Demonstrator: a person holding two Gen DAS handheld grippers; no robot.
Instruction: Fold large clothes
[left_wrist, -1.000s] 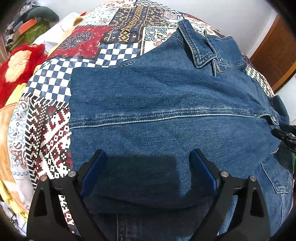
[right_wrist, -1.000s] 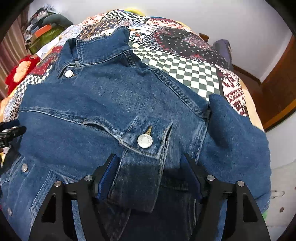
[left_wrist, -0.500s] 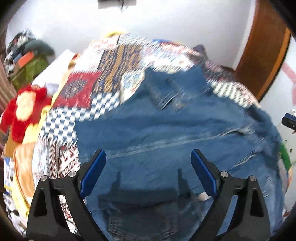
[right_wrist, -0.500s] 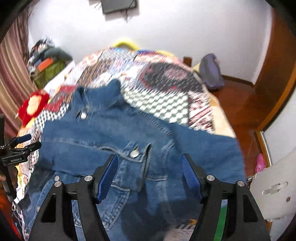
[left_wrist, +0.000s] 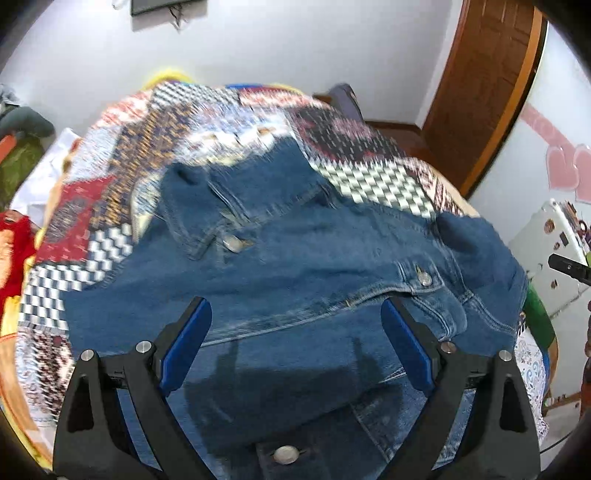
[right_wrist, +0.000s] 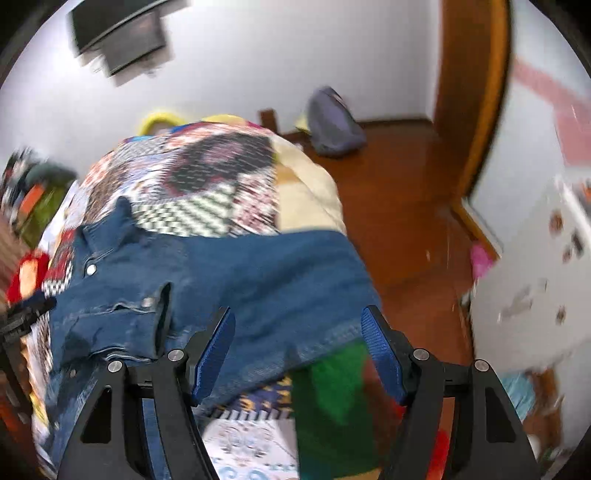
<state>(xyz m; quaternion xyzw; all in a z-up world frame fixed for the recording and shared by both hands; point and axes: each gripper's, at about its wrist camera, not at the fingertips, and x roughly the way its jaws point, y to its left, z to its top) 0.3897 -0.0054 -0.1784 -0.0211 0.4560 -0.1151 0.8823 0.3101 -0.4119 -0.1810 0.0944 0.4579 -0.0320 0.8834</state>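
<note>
Both of the person's tools are wide apart at the jaws right now, nothing pinched in either. The left black two-finger gripper with blue pads (left_wrist: 296, 347) sits low in the near part of its own view, fingers splayed out, the left blue pad (left_wrist: 186, 345) angled outward. The right black two-finger gripper with blue pads (right_wrist: 298, 356) looks the same, tilted a bit, jaws spread. A black tip of the right one pokes in at the far right edge of the left view. The right view is blurry.

black jaws, blue pads (left_wrist: 186, 345), silver screws (right_wrist: 420, 354)
</note>
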